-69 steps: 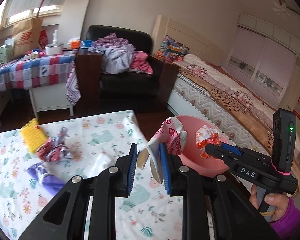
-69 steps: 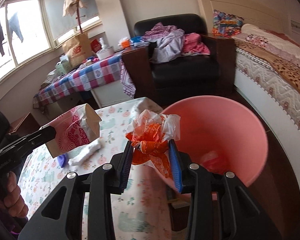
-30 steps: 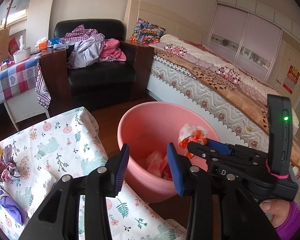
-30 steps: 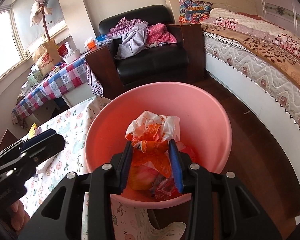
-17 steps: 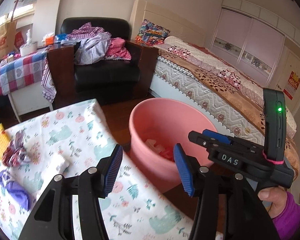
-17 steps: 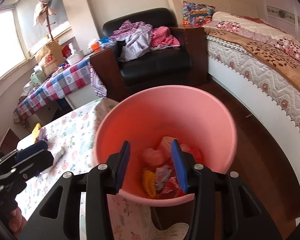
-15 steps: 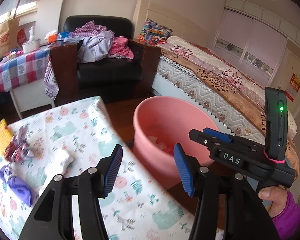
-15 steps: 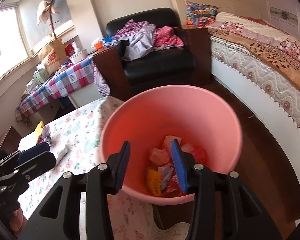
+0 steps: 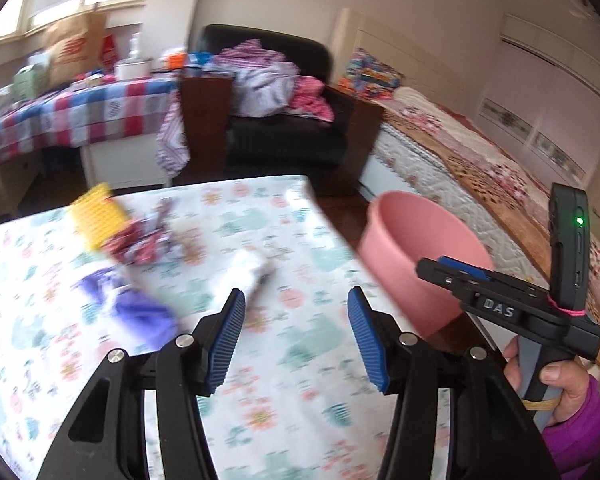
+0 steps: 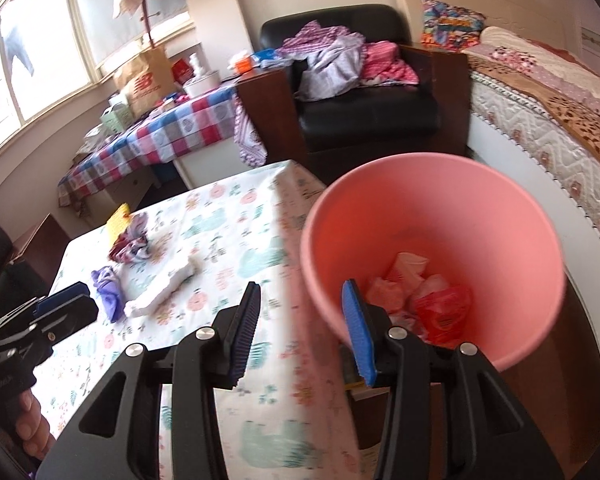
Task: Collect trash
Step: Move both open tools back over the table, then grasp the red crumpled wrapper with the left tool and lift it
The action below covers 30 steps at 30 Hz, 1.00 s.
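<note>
My left gripper (image 9: 296,300) hangs open and empty over the floral tablecloth (image 9: 300,380). Just past its fingers lies a white crumpled tissue (image 9: 248,268). Left of that are a purple wad (image 9: 140,312), a red-and-white wrapper (image 9: 140,240) and a yellow piece (image 9: 94,216). The pink bin (image 9: 400,248) stands off the table's right edge. My right gripper (image 10: 302,292) is open with nothing in it, above the table edge beside the bin (image 10: 460,220). Crumpled trash (image 10: 420,296) lies in the bin's bottom. The white tissue (image 10: 164,288) and purple wad (image 10: 108,284) also show in the right wrist view.
A black armchair (image 10: 364,112) piled with clothes stands behind the table. A bed (image 10: 548,92) runs along the right. A checked-cloth table (image 10: 172,132) with a paper bag is at the back left. Dark wood floor (image 10: 580,360) surrounds the bin.
The right gripper let the orange wrapper fall into the bin. Both grippers then swung left from the bin toward the table. The left jaws widened.
</note>
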Each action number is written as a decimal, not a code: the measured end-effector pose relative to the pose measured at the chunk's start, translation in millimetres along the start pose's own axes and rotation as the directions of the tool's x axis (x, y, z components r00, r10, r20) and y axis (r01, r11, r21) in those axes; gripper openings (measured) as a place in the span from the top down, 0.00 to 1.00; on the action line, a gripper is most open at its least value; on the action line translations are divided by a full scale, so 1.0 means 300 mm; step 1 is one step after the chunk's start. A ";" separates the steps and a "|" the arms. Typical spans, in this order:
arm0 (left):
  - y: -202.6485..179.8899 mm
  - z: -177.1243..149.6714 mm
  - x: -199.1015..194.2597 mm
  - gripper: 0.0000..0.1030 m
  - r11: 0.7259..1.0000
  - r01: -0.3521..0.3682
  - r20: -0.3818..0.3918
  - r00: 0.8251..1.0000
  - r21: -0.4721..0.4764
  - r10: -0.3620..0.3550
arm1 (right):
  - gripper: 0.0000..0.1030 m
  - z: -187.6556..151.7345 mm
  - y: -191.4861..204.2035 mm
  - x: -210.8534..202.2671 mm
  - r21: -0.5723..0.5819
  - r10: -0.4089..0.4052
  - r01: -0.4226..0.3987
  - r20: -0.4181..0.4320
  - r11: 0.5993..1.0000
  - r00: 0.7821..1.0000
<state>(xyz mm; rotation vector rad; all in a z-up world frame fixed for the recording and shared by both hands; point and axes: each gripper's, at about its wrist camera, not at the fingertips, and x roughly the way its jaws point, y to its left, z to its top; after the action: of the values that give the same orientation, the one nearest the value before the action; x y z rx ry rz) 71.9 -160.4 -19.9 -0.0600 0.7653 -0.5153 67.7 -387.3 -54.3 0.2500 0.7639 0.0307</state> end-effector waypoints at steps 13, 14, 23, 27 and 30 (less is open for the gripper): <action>0.382 0.055 -0.038 0.49 0.971 -0.186 0.027 0.981 -0.147 0.192 | 0.58 -0.035 0.193 0.114 -0.089 0.094 -0.104 -0.108 0.991 0.990; 0.402 0.067 -0.029 0.49 0.970 -0.191 0.029 0.980 -0.151 0.197 | 0.58 -0.038 0.200 0.118 -0.093 0.099 -0.109 -0.113 0.990 0.989; 0.523 0.149 0.180 0.50 0.960 -0.201 -0.048 0.980 -0.195 0.195 | 0.58 -0.051 0.261 0.167 -0.125 0.113 -0.133 -0.155 0.983 0.981; 0.529 0.142 0.251 0.50 0.962 -0.194 -0.086 0.980 -0.194 0.180 | 0.58 -0.053 0.278 0.187 -0.130 0.122 -0.145 -0.171 0.981 0.978; 0.525 0.134 0.273 0.68 0.966 -0.164 -0.085 0.985 -0.200 0.150 | 0.58 -0.053 0.298 0.194 -0.135 0.132 -0.157 -0.178 0.978 0.975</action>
<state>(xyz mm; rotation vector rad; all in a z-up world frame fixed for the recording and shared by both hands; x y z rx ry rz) 215.3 -66.3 -80.7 -0.1733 0.8818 -0.2867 104.6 -290.4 -83.8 0.1624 0.9060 0.2486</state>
